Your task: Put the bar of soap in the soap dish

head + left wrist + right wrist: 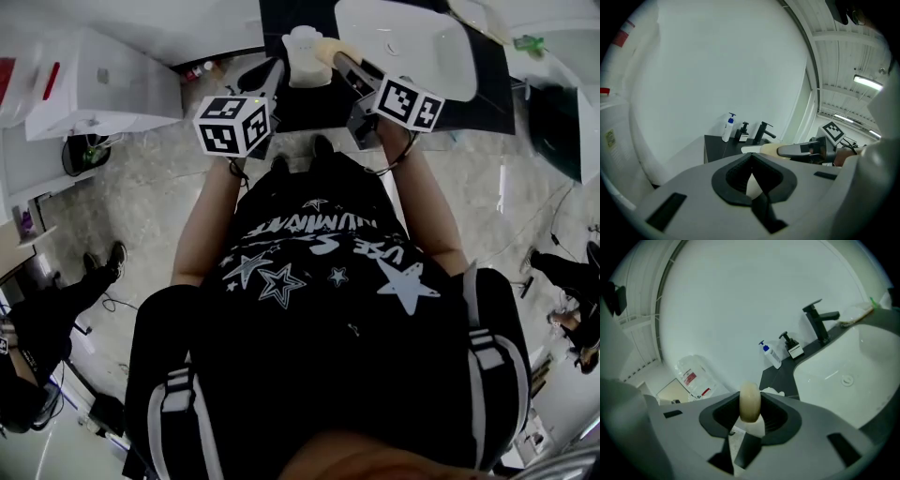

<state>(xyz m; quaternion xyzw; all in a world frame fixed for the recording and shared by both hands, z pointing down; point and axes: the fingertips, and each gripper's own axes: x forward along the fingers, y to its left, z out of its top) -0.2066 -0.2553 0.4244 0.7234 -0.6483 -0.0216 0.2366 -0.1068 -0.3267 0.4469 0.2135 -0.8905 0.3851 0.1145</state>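
Right tongs (750,409): pinching the bar of soap (750,398); I hold it on edge between the two dark pads, its rounded end standing above them.
Left tongs (751,161): tips pressed together, nothing gripped that I can make out; a pale sliver shows through the slit behind the tips, and I cannot identify it.
Bar of soap, location: in my right tongs, up off the worktop (314,105), just at the right side of the soap dish (302,61). I cannot tell whether it touches the dish.
Soap dish: white, on the dark worktop near its front edge, between my two tongs. My left tongs point at its left side.
Sink (427,56): white basin set in the worktop, to the right of the dish.
Tap (818,324): black, upright at the back of the basin.
Pump bottle (771,355): white with a blue top, against the wall.
Dispenser (792,347): black, between the bottle and the tap.
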